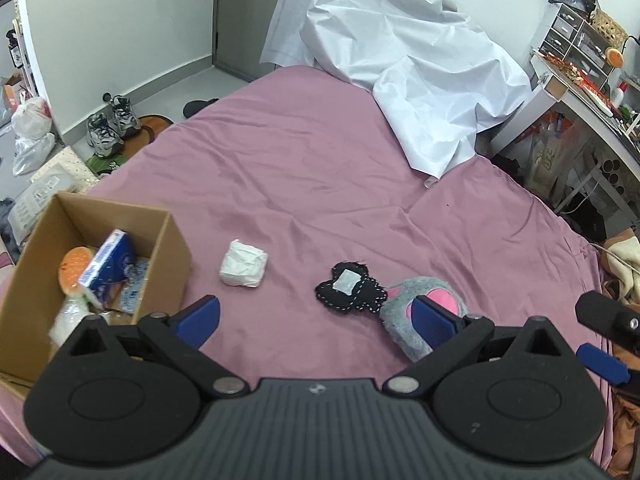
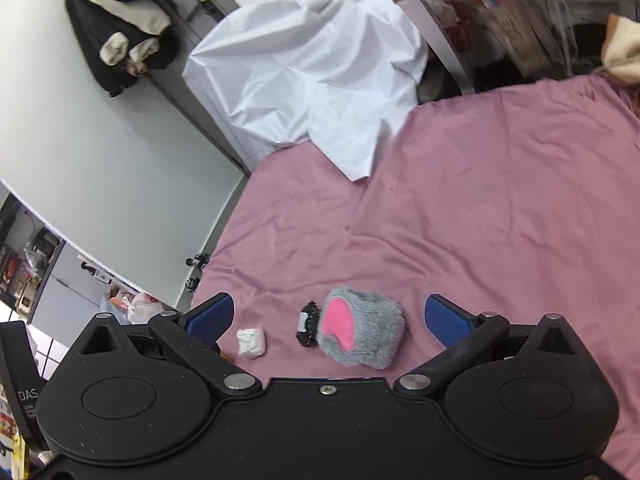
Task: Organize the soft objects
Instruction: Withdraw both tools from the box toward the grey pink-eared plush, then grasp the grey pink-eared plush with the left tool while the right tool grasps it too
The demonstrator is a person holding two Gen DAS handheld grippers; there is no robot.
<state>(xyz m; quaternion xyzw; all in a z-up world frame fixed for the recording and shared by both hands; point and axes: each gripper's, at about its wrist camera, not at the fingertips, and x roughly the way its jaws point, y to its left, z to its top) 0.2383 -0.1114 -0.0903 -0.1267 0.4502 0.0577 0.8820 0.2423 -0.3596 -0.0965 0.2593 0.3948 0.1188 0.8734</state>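
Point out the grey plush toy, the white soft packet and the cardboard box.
grey plush toy (image 2: 362,332): right wrist view, on its pink patch.
white soft packet (image 1: 243,264): left wrist view, middle of its top face.
cardboard box (image 1: 168,264): left wrist view, on its right wall.

The left tongs (image 1: 316,318) hang with jaws spread wide, blue pads far apart and nothing between them. The right tongs (image 2: 338,322) are likewise fully spread and empty; part of them shows at the right edge of the left wrist view.
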